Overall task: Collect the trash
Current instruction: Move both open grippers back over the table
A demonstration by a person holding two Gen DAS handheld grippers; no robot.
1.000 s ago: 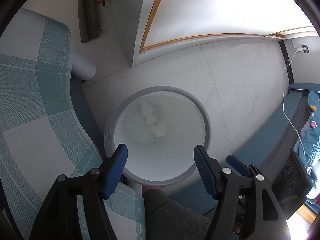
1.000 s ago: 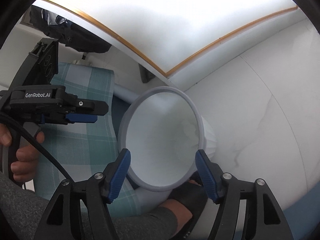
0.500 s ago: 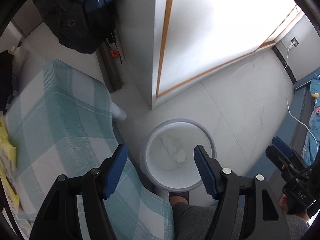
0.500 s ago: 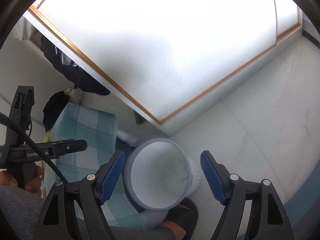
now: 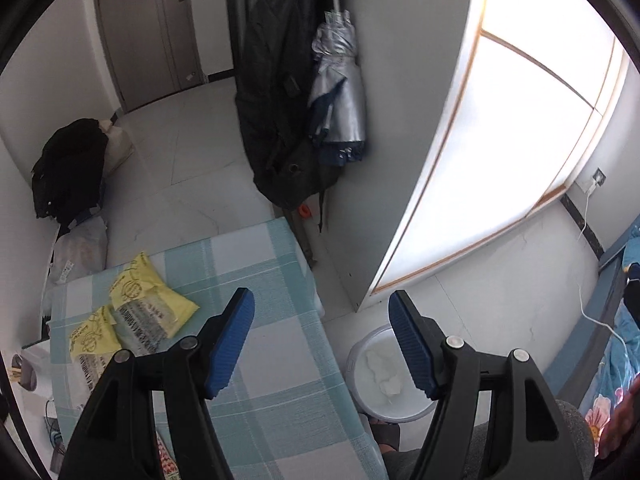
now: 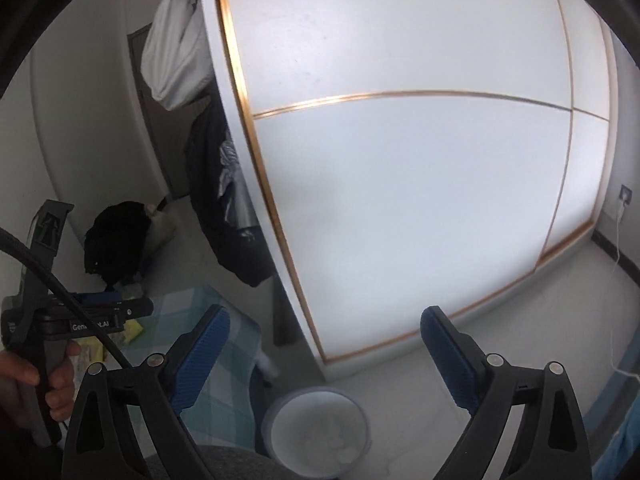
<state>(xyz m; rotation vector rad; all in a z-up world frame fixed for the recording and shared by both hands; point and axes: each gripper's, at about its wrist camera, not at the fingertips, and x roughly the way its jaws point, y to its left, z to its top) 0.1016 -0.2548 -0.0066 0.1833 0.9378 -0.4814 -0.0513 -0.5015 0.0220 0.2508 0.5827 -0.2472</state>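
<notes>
Yellow packets lie on the checked table at ten o'clock of the left gripper, likely the next trash. Its jaws stand apart, empty. The bin sits on the floor hard by the table's edge, at four o'clock, handy for drops; white scraps already lie inside.

From the right wrist, the right gripper has just been spreading its jaws wide, nothing between them. The bin sits at six o'clock, the left gripper at nine, over the table.
</notes>
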